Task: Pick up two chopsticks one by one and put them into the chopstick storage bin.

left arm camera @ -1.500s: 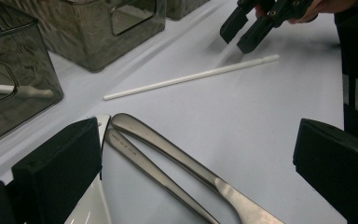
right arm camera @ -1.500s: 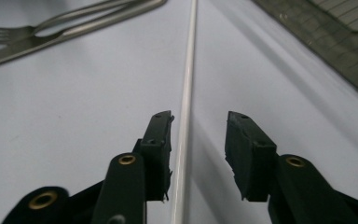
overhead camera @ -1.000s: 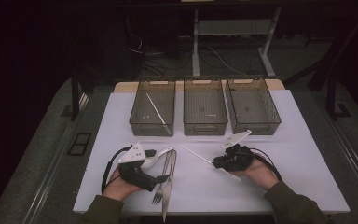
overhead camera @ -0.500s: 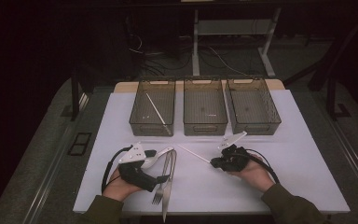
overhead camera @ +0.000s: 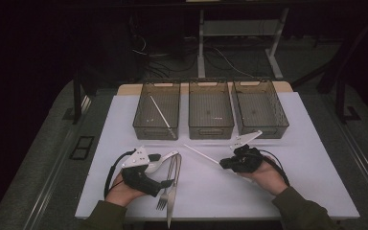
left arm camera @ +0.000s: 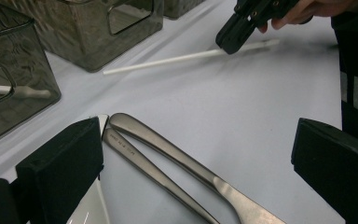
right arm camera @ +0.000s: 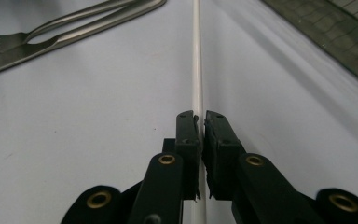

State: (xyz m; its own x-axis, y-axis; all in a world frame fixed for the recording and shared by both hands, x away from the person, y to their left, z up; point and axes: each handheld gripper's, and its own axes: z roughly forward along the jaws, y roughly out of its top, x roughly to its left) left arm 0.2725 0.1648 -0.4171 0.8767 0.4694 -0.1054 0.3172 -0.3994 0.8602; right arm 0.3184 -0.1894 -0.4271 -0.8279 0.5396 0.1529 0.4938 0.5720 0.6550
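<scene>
A thin white stick [overhead camera: 200, 154] lies on the white table [overhead camera: 311, 158] in front of the bins. My right gripper [overhead camera: 223, 164] is low over the stick's near end and shut on it. In the right gripper view the pads [right arm camera: 187, 128] pinch the white stick [right arm camera: 197, 70], which runs straight ahead. My left gripper [overhead camera: 165, 168] rests at the front left with its jaws wide open. A metal fork [overhead camera: 164, 191], knife [overhead camera: 172, 201] and spoon [overhead camera: 165, 157] lie there. In the left gripper view two steel handles [left arm camera: 168, 156] lie between the open jaws, and the right gripper [left arm camera: 235, 35] shows farther off.
Three dark see-through bins stand in a row at the back: left [overhead camera: 141, 120], middle [overhead camera: 211, 132], right [overhead camera: 280, 120]. Another white stick [overhead camera: 163, 116] lies slanted in the left bin. The dark floor surrounds the table edges.
The right gripper has shifted slightly to the left at the stick's end. The left gripper and the cutlery have stayed where they were.
</scene>
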